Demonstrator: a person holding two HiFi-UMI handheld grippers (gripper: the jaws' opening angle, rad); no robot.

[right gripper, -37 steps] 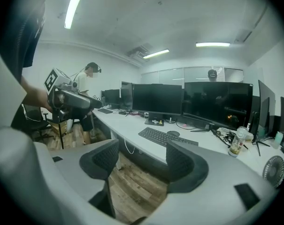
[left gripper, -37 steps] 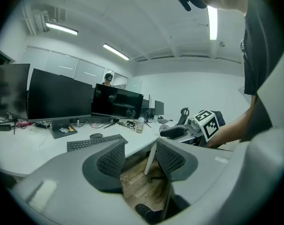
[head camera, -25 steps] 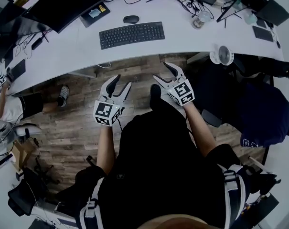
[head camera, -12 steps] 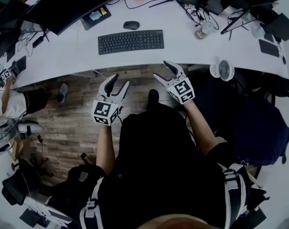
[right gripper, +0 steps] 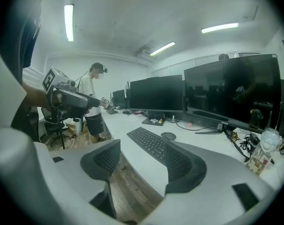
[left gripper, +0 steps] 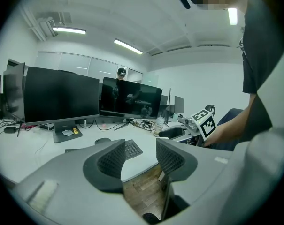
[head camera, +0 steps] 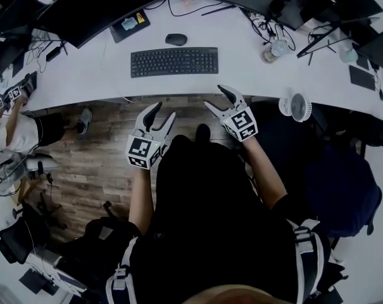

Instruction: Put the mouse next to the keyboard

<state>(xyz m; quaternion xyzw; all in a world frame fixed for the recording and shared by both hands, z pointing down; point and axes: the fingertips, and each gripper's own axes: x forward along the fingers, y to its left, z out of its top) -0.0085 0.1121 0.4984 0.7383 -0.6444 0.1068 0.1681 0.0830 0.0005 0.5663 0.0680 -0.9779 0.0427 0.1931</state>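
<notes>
1. Over the last second both claws have drawn nearer the white curved worktop (head camera: 102, 68). The right claw (head camera: 216, 97) now has its tips at the near edge, while the left claw (head camera: 163, 111) hangs just short of it, over the wood-plank floor (head camera: 102, 157).
2. Both claws are released, jaws spread, with nothing between the pads.
3. The small black oval mouse (head camera: 175, 39) lies untouched ahead of both claws, just past the far side of the flat black keyboard (head camera: 174, 61). The approach looks only begun.
4. Any reach must clear the near edge and pass over the keyboard.
5. Bare worktop lies ahead of the right claw, beside the keyboard. A clear cup (head camera: 271, 49) and a round white fan (head camera: 295, 106) stand further to that claw's right.
</notes>
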